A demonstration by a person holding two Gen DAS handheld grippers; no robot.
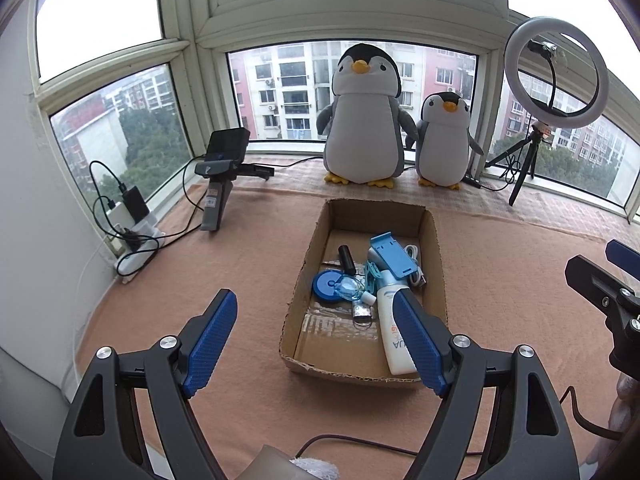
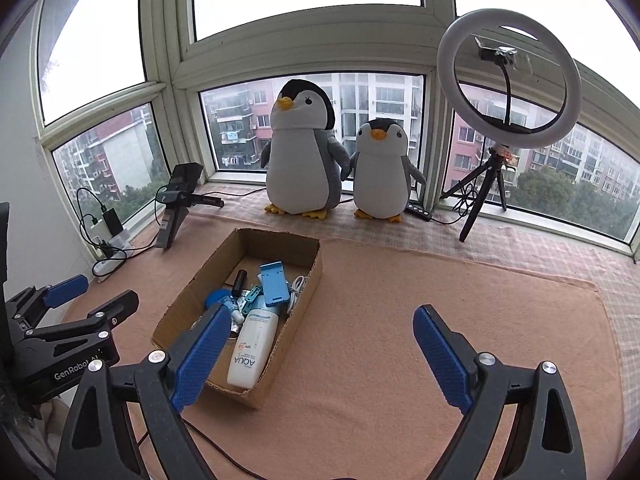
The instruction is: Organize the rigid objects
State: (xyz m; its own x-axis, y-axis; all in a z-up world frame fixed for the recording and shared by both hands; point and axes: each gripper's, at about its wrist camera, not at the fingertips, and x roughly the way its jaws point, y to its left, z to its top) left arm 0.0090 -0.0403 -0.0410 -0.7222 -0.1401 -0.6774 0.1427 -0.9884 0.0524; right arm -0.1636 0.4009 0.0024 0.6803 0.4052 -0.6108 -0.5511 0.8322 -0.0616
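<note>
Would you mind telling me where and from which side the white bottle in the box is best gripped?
Probably across the white bottle at its wide lower body, coming from above. It lies flat along the near right wall of the cardboard box, its cap end buried among the blue stand and other small things, so only the near end is free.

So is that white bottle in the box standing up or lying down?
Lying down. The white bottle rests flat on the floor of the cardboard box, its cap end pointing toward the other items and its label facing up.
</note>
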